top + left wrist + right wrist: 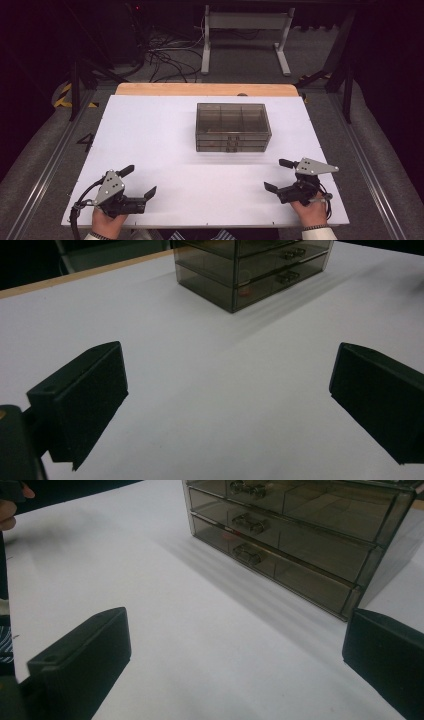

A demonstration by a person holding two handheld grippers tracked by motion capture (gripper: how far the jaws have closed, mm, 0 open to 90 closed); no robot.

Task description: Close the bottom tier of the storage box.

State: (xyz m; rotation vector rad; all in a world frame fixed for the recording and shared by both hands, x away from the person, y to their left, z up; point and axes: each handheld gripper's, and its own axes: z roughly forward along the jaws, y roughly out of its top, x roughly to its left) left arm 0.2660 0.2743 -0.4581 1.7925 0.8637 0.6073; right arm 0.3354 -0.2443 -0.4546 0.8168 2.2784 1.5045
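Two hand-held claws are seen at the near edge of a white surface [150, 145], w/ a smoky see-through drawer box [233, 126] as the landmark near the middle.

Nearest the viewer, the left claw [141, 181] is held by the left hand [107, 220], well short of the drawer box and off to its near-left. Its jaws are spread wide w/ nothing between them; bare white surface is seen in the gap in the left gripper view.

The right claw [280, 175] is held by the right hand [312, 212], near-right of the drawer box, approx. level w/ the left one and somewhat closer to the box than the left one is. Its jaws are also spread wide and empty. The box is untouched by either claw.

Further out, the drawer box is set flat on the surface, its front turned toward the person. Three stacked drawers are shown in the right gripper view, each w/ a small clear handle [248, 523] at its centre, all pushed in. A small reddish item [244, 290] is glimpsed through the lower drawer front; what it is can't be told.

Beyond the box, a wooden strip [207, 89] is seen along the far edge of the surface. Past that, a grey floor w/ tangled cables [167, 57] and a white metal frame [246, 35] are seen against a dark backdrop.
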